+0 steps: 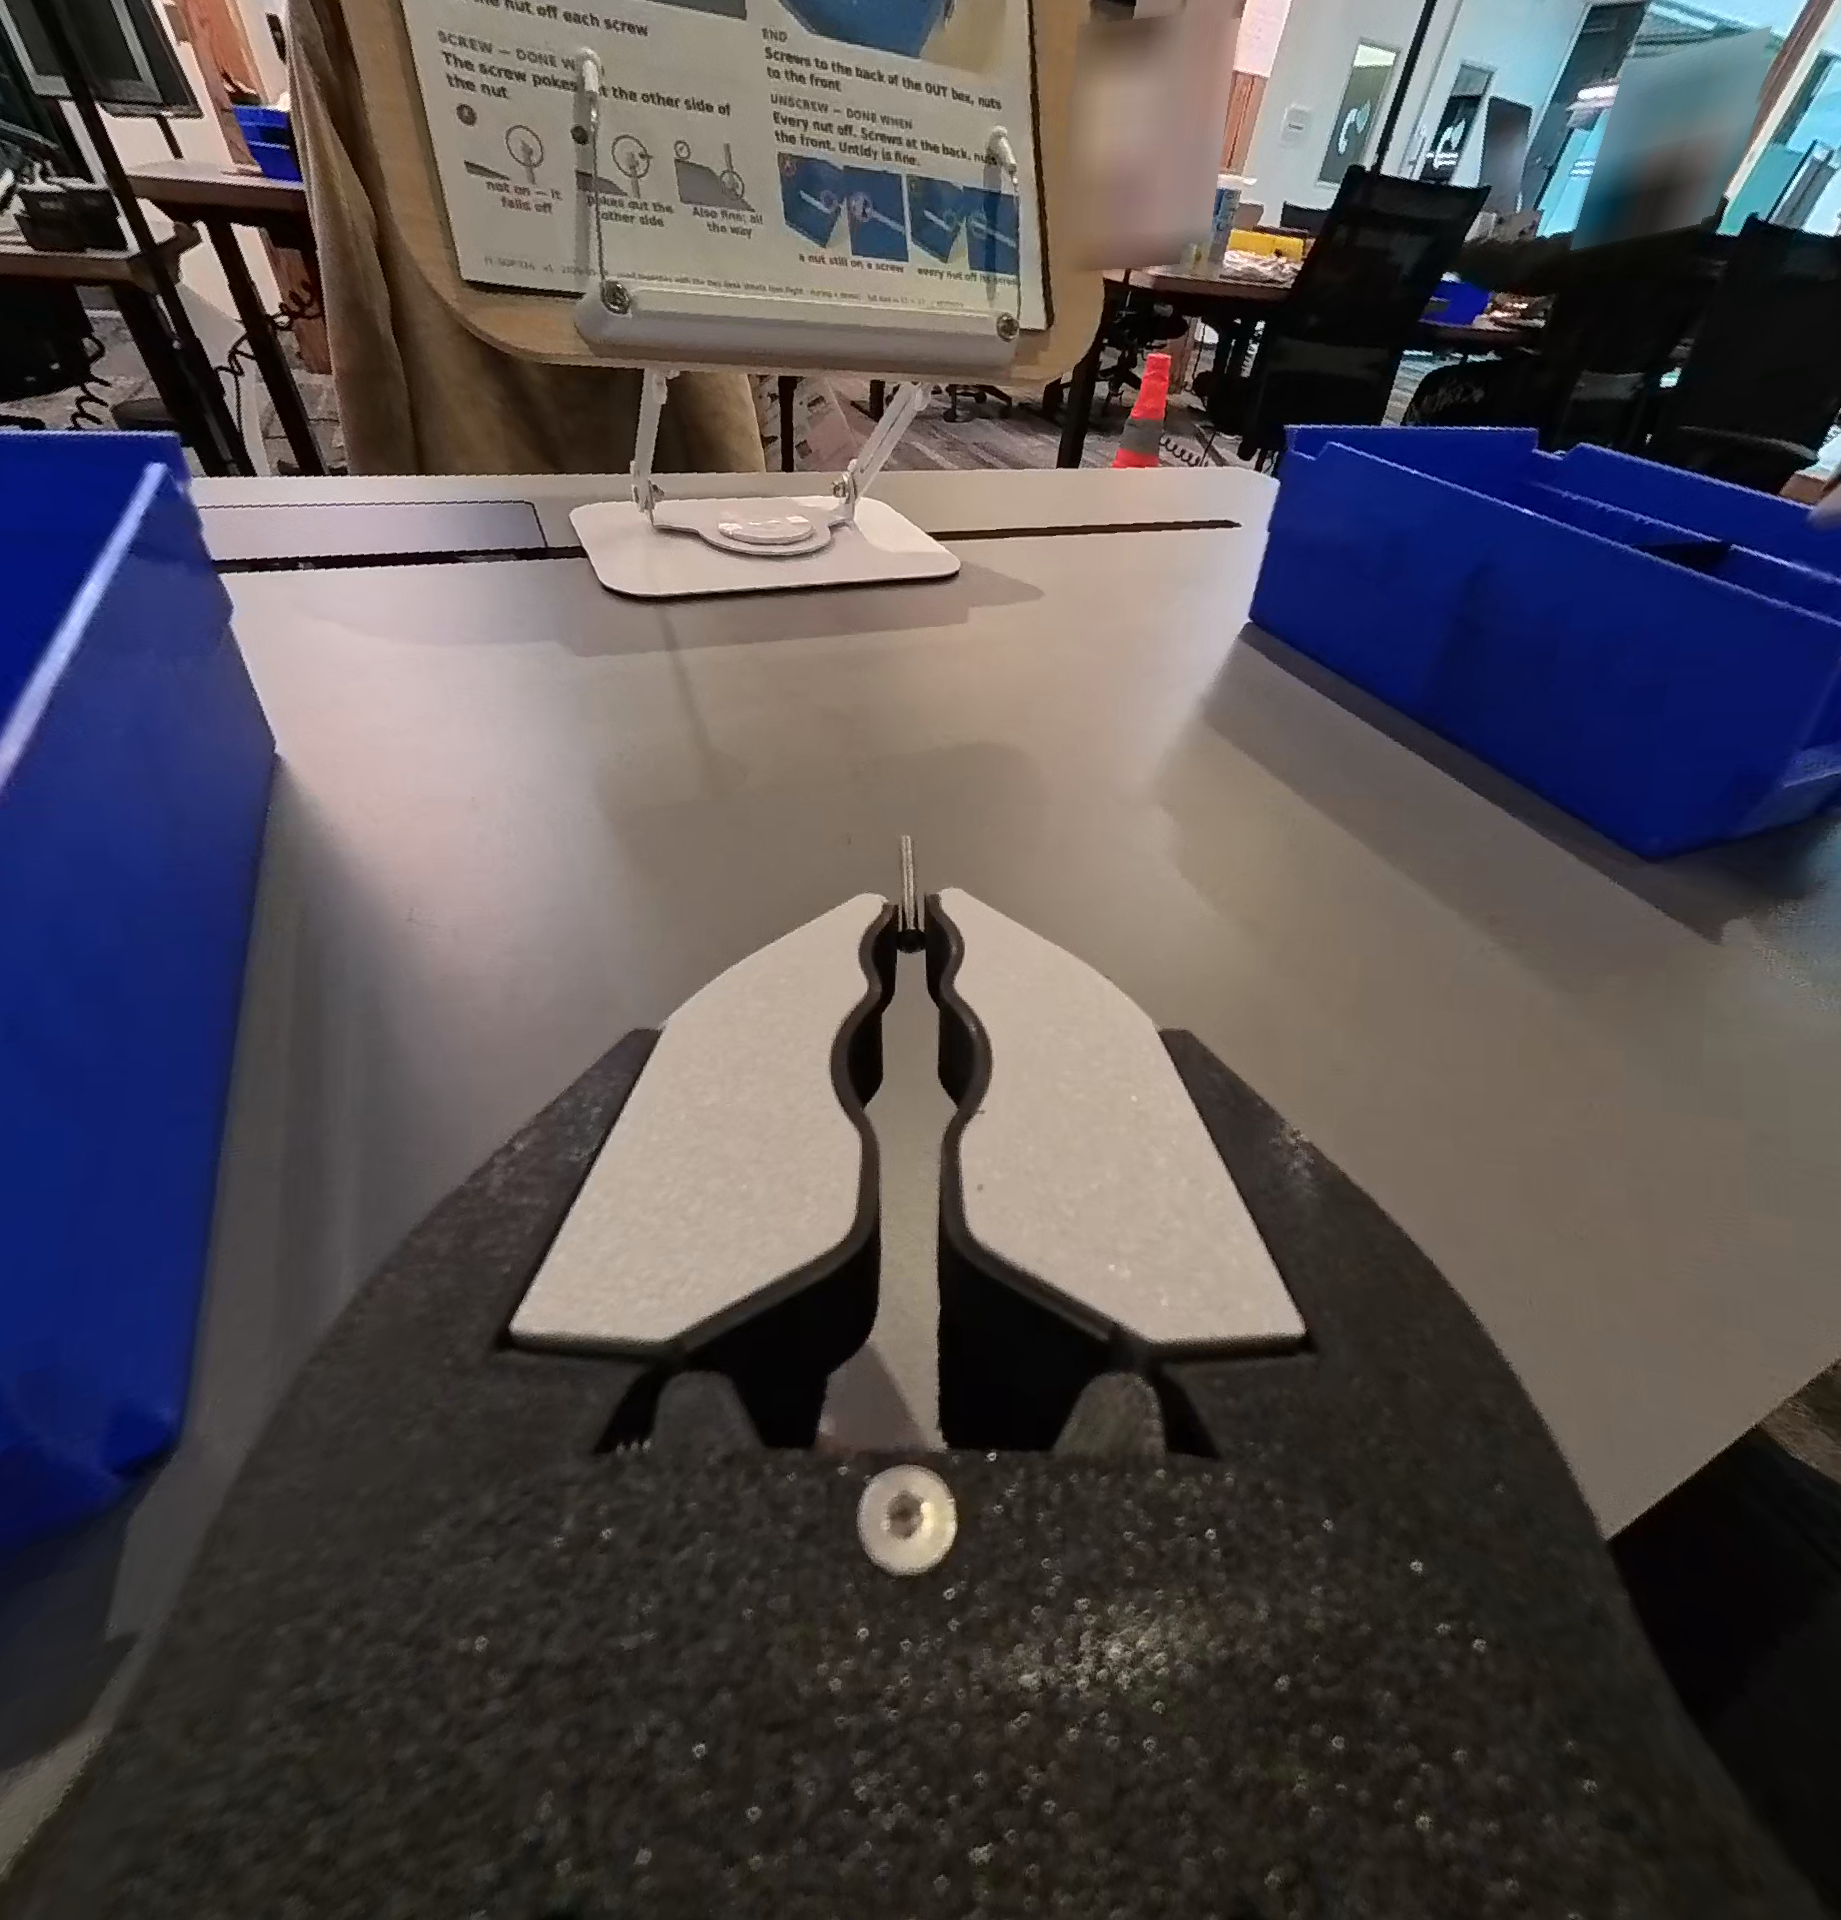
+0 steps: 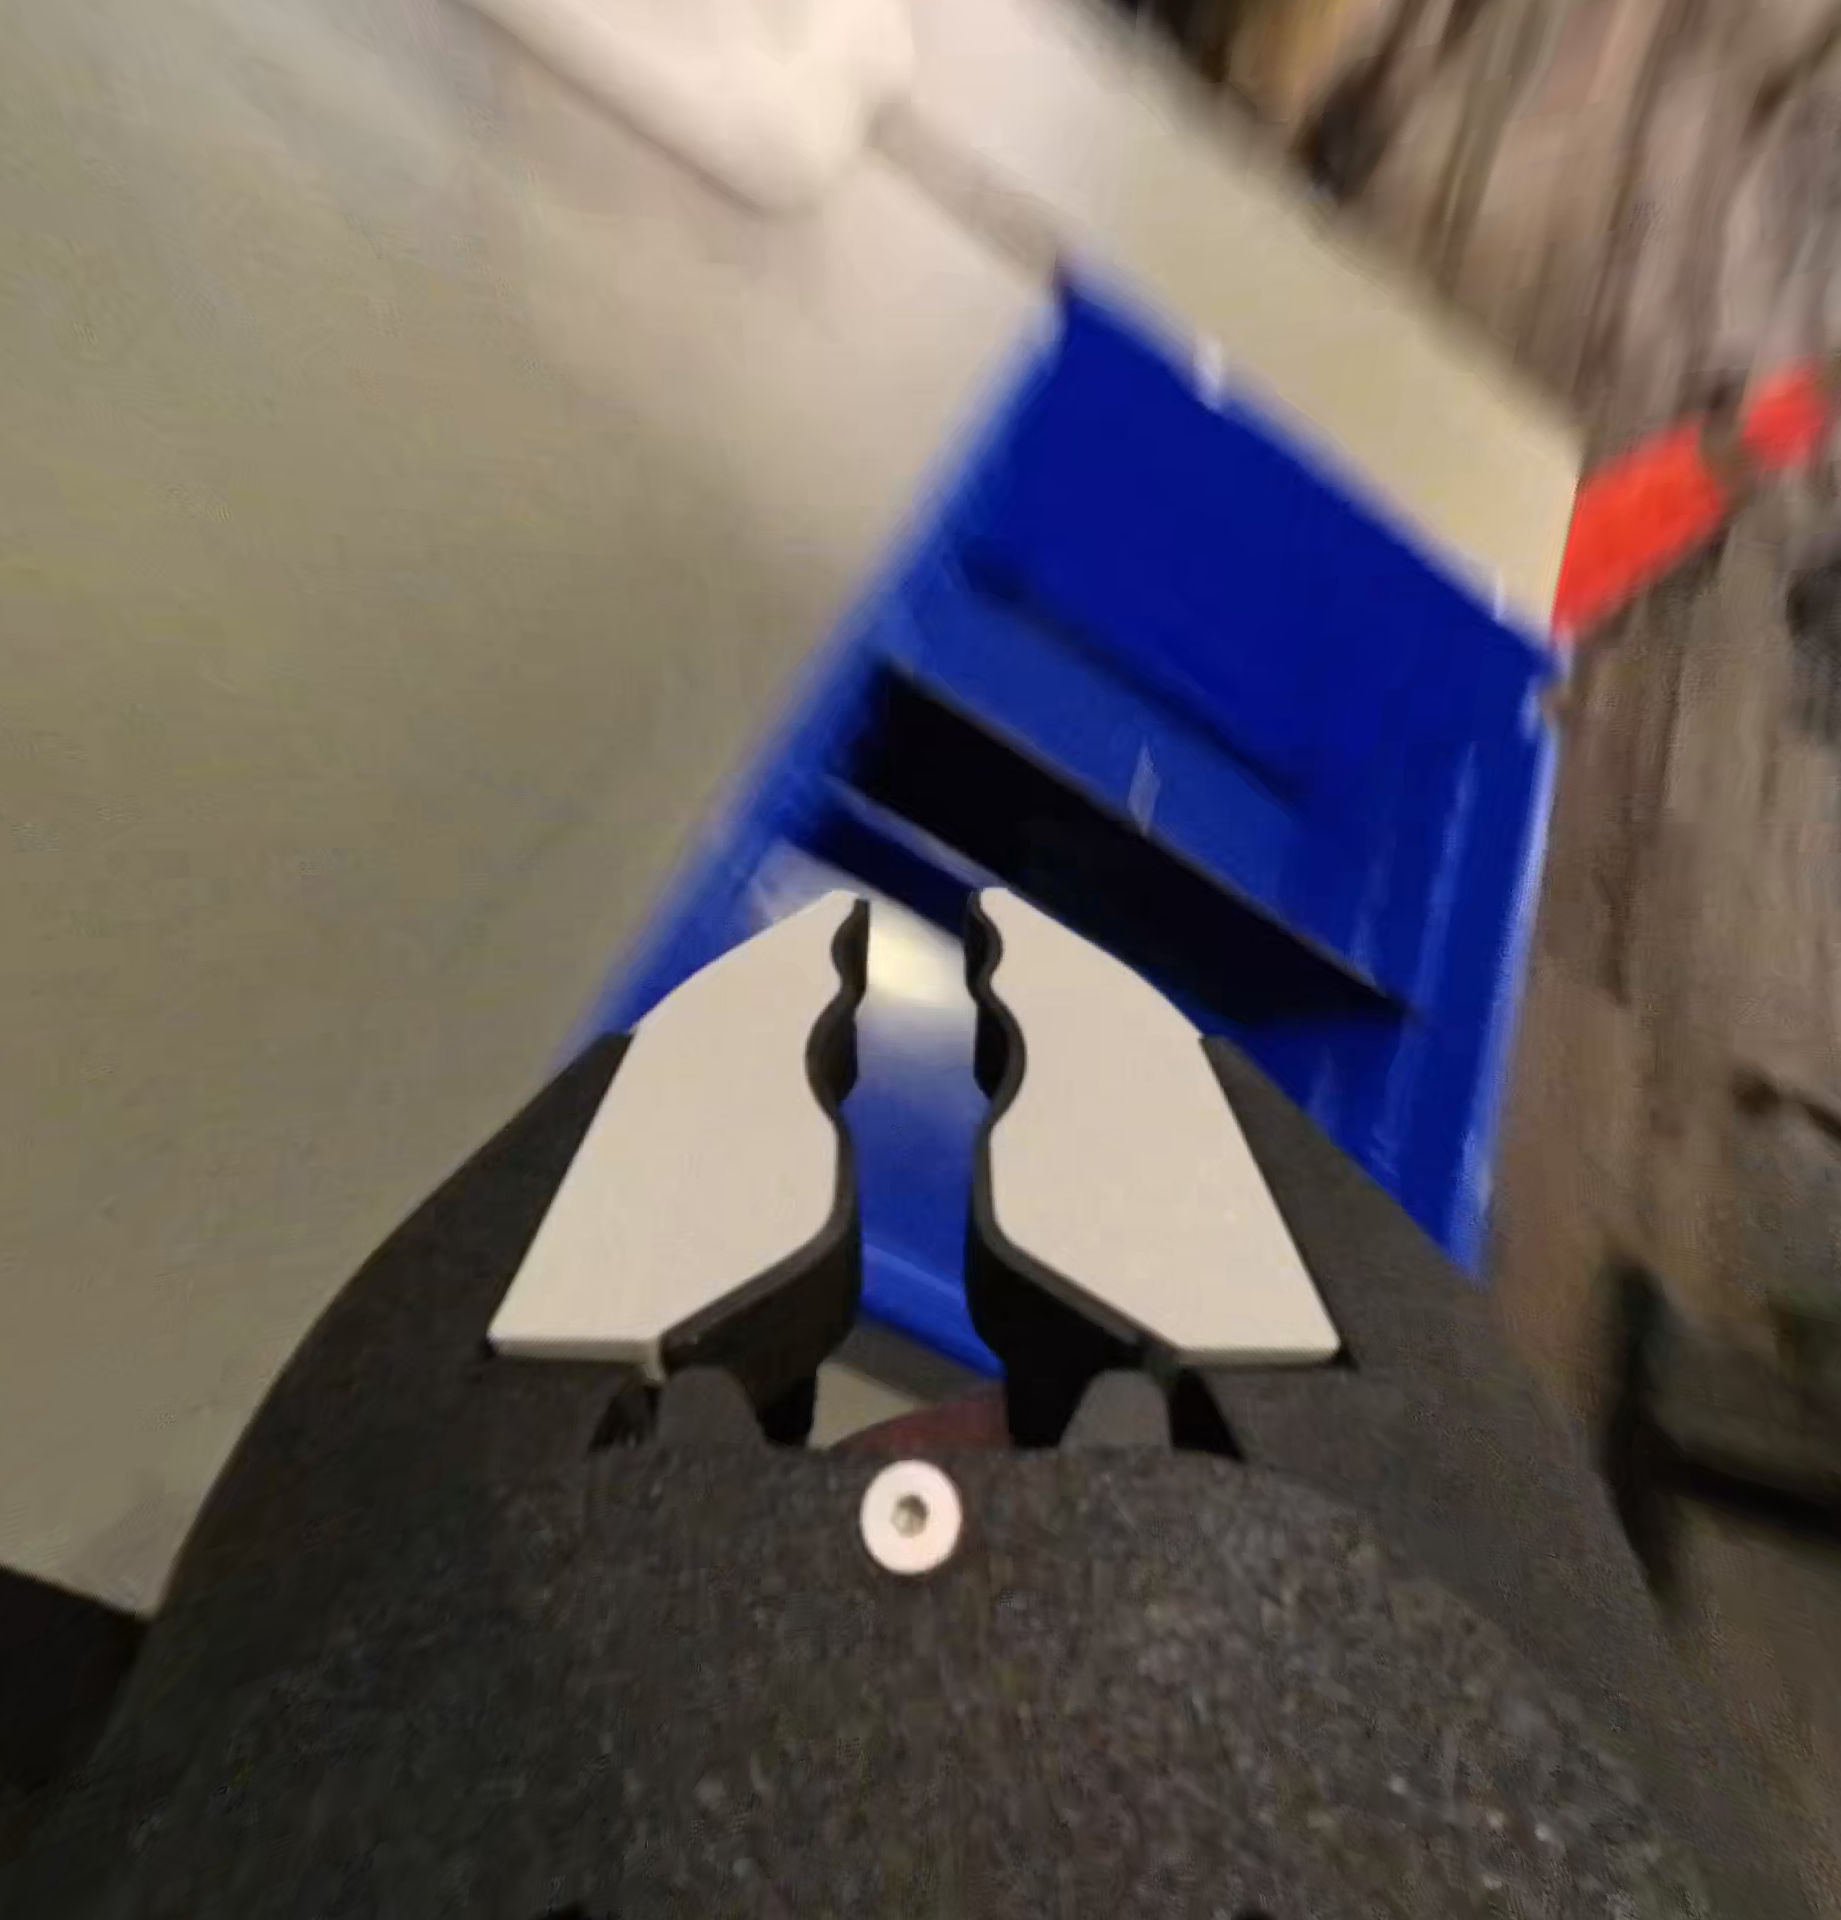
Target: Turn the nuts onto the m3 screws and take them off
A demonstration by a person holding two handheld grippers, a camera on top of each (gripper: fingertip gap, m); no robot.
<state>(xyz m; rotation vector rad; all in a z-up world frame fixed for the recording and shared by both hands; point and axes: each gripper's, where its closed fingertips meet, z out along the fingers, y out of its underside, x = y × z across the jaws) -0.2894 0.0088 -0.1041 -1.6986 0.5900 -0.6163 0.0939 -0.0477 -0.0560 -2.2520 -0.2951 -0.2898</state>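
Holding item one: screw, thin threaded steel, pinched at the tips of the left gripper, shank pointing forward and clear of the tabletop, likely so a nut can be spun on. No nut shows on it.

Left fingers: nearly closed on the screw; flat grey faces, black wavy inner edges, grainy black body behind.

Right gripper: fingers a narrow gap apart, nothing between them. It hangs over the divided bin, probably reaching for a nut or having let one go; the view is motion-blurred, so the contents cannot be told.

Divided bin: blue moulded plastic, glossy, with cross partitions, at the tabletop's right edge.

Left bin: blue plastic, smooth tall wall, contents hidden.

Tabletop: matte grey, smooth.

Stand: white metal base, hinged legs, carrying a printed sheet on a wooden board, facing the worker for reference.
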